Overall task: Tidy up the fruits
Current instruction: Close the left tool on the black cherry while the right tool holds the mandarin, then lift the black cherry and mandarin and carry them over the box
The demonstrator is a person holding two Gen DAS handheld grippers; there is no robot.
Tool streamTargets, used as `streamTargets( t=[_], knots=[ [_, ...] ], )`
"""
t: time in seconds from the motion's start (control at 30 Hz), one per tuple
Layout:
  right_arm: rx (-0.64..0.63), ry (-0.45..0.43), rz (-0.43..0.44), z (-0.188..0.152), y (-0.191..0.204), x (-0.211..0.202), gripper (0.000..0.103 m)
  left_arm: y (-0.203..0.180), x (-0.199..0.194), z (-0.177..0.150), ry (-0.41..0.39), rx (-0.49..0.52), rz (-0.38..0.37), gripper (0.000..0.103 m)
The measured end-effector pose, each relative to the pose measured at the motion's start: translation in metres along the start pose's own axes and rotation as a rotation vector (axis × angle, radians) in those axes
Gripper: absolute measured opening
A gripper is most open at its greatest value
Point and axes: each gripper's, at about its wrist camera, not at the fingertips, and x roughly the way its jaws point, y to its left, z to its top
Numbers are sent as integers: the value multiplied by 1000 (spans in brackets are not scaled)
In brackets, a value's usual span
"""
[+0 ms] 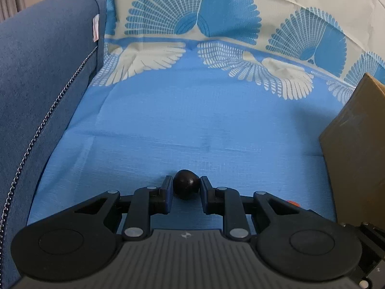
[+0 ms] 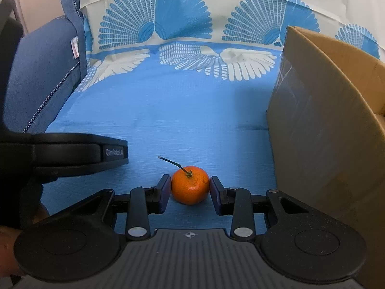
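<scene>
A small dark, nearly black round fruit rests on the blue cloth, and my left gripper is shut on it, both pads touching its sides. An orange mandarin with a thin stem lies on the same cloth, with my right gripper shut on it, a pad against each side. In the right wrist view the black body of the left tool reaches in from the left. A sliver of the mandarin shows past the left gripper's right linkage.
A brown cardboard box stands close on the right, its side also in the left wrist view. A blue sofa arm bounds the left. The patterned cloth climbs the backrest behind.
</scene>
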Motion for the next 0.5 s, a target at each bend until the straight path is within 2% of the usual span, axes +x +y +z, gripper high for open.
streamTargets(
  t=[0.5],
  knots=[
    [6,3,5,1,0,1,37,-2,3,0,1,5,8,26]
  ],
)
